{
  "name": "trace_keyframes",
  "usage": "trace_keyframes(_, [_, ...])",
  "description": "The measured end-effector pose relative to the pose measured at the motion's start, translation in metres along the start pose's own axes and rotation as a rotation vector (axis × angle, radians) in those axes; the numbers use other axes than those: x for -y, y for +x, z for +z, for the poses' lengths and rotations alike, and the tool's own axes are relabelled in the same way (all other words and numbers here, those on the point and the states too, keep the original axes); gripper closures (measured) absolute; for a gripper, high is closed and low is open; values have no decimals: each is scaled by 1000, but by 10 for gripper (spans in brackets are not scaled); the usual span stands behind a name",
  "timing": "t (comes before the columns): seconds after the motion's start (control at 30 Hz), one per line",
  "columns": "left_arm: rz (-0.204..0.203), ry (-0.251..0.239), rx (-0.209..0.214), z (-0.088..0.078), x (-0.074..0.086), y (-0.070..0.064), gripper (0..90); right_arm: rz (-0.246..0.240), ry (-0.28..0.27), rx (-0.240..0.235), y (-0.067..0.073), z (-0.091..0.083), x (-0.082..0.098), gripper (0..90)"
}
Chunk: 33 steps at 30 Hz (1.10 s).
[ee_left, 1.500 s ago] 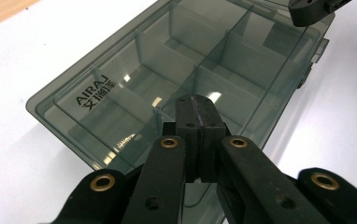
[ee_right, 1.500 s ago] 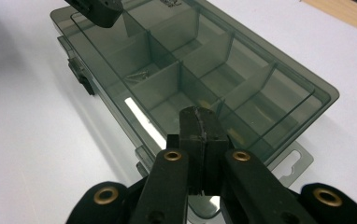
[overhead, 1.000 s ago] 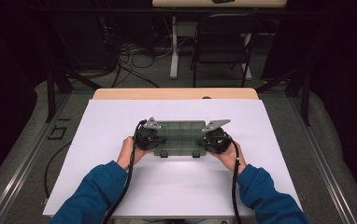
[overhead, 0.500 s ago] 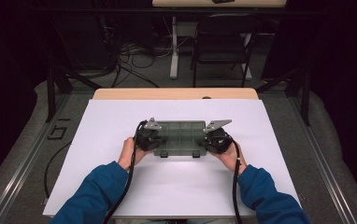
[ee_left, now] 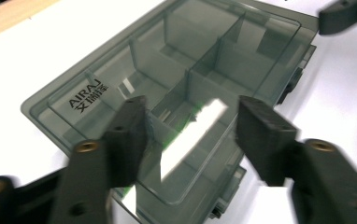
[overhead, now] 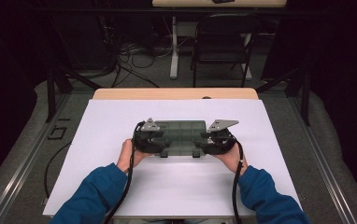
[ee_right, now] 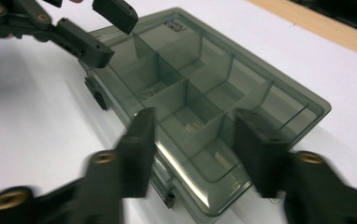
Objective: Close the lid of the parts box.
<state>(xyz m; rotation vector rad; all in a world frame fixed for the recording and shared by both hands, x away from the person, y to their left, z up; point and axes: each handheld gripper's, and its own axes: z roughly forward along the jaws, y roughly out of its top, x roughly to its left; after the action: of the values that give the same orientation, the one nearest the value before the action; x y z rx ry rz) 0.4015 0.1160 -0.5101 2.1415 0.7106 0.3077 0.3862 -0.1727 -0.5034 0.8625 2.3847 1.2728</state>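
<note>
While our left gripper (overhead: 160, 140) and right gripper (overhead: 208, 141) hover at the two ends of the smoky compartment box (overhead: 181, 136), both have just been opening their jaws, which stand apart with nothing pinched between them. We see the box lying closed mid-table on the white sheet (overhead: 176, 186).

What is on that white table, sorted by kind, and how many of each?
Clear grey compartment box: 1
Hand-held grippers, the left gripper and the right gripper, each with jaws open over one end of the box: 2
White table sheet: 1
Total: 4
</note>
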Motion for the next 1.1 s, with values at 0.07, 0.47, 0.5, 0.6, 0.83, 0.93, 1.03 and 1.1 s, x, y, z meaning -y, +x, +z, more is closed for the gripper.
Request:
trace_keyframes(0.07, [-4, -33, -12, -7, 1, -1, 279, 3, -19, 8, 2, -4, 0, 317])
trace_keyframes(0.47, [4, -156, -106, -49, 18, -22, 52, -3, -120, 63, 19, -34, 6, 97])
trace_keyframes(0.5, [3, -155, -111, -52, 20, -24, 40, -5, -120, 65, 20, -36, 7, 84])
trace_keyframes(0.6, [6, -167, -132, -60, 27, -30, 7, -3, -131, 73, 24, -42, 11, 40])
trace_keyframes(0.83, [10, -206, -179, -77, 42, -38, 0, -7, -162, 107, 34, -60, 23, 4])
trace_keyframes(0.93, [3, -213, -204, -81, 49, -39, 0, -10, -171, 126, 38, -69, 28, 2])
trace_keyframes(1.03, [-14, -221, -214, -87, 55, -40, 0, -16, -195, 150, 41, -76, 34, 1])
trace_keyframes(1.1, [-20, -225, -221, -90, 59, -40, 0, -14, -194, 161, 43, -80, 38, 1])
